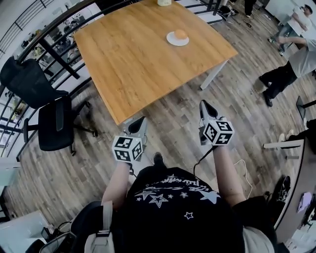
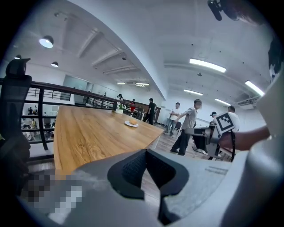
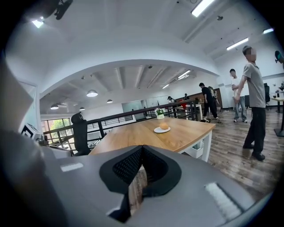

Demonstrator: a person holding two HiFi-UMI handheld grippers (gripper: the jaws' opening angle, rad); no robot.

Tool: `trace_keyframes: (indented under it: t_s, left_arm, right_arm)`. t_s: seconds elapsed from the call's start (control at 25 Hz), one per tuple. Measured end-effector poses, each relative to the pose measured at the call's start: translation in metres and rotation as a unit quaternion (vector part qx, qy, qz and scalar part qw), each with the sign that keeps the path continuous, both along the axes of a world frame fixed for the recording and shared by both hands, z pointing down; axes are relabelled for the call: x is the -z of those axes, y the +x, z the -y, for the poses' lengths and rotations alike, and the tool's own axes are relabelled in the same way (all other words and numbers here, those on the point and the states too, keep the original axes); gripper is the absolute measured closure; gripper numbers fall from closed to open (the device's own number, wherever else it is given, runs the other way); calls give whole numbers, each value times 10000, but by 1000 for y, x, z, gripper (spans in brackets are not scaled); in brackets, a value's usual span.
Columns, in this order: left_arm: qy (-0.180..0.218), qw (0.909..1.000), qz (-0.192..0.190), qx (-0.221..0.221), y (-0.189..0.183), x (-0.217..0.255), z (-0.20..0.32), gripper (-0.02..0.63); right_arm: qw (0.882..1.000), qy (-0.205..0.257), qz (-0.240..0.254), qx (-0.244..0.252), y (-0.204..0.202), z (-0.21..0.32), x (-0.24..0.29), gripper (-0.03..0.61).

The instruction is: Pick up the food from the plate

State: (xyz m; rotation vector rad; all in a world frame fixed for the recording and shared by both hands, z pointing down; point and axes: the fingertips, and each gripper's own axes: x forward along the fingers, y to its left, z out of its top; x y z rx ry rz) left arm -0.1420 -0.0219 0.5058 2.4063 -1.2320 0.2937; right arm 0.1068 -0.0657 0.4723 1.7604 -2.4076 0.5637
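A round golden bun [image 1: 180, 34] lies on a small white plate [image 1: 173, 41] near the far right corner of the wooden table [image 1: 133, 64]. Both grippers hang over the floor, short of the table's near corner and far from the plate. My left gripper [image 1: 140, 120] is shut with nothing in it, and so is my right gripper [image 1: 204, 104]. In the left gripper view the shut jaws [image 2: 145, 151] point at the table, with the bun [image 2: 133, 122] small and distant. The right gripper view shows its shut jaws [image 3: 142, 146] below the bun [image 3: 163, 126] and plate [image 3: 162, 130].
A black office chair [image 1: 54, 121] stands on the wood floor left of the table, beside a black railing [image 1: 44, 44]. A small vase [image 1: 164, 2] sits at the table's far edge. People [image 1: 289, 64] stand to the right. A white table leg [image 1: 213, 74] shows under the right corner.
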Motion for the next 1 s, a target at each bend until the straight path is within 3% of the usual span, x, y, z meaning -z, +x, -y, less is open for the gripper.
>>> trace_keyframes:
  t_s: [0.4,0.68,1.0]
  left_arm:
    - [49,10000,-50,-43,-47,-3,51,612]
    - [117,9997,-77,-192,-45,0,59,612]
    - [12,10000,-9,-31,-48,-9,59,612]
  right_arm:
    - [9999,73,-43,-142,-46,56,7,575]
    - [9996,8,-151,-235,-40,61,8,575]
    - [9999,1,-53,-121,-40,82,1,575]
